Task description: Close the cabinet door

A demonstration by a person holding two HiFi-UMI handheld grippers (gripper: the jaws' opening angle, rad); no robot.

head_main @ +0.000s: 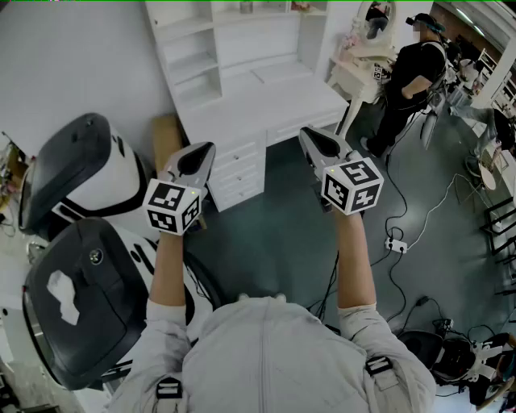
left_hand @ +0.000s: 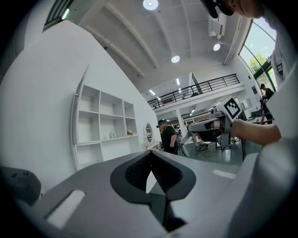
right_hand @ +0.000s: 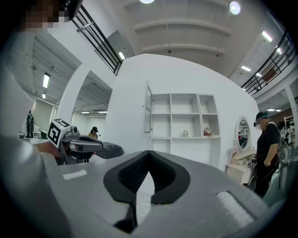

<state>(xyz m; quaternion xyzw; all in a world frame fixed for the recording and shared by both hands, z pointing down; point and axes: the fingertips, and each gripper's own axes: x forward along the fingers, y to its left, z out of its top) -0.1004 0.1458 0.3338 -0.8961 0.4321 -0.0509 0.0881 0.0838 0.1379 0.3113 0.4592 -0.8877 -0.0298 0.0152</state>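
Note:
A white cabinet [head_main: 242, 97] with open shelves [head_main: 193, 56], a desk top and drawers stands ahead against the wall. Its narrow door [right_hand: 148, 109] stands open, edge-on at the left side of the shelves [right_hand: 184, 116]; the left gripper view also shows this door [left_hand: 75, 118] edge-on. My left gripper [head_main: 196, 159] is held level in the air short of the drawers, shut with nothing in it [left_hand: 150, 154]. My right gripper [head_main: 317, 143] hovers beside it near the desk's right corner, also shut and empty [right_hand: 149, 153]. Neither touches the cabinet.
Two large grey-and-white machine shells [head_main: 76, 306] crowd the left side. A brown box [head_main: 167, 137] leans by the cabinet. A person in black [head_main: 411, 73] stands at a dressing table with a mirror [head_main: 375, 20] at the back right. Cables and a power strip [head_main: 395, 244] lie on the floor.

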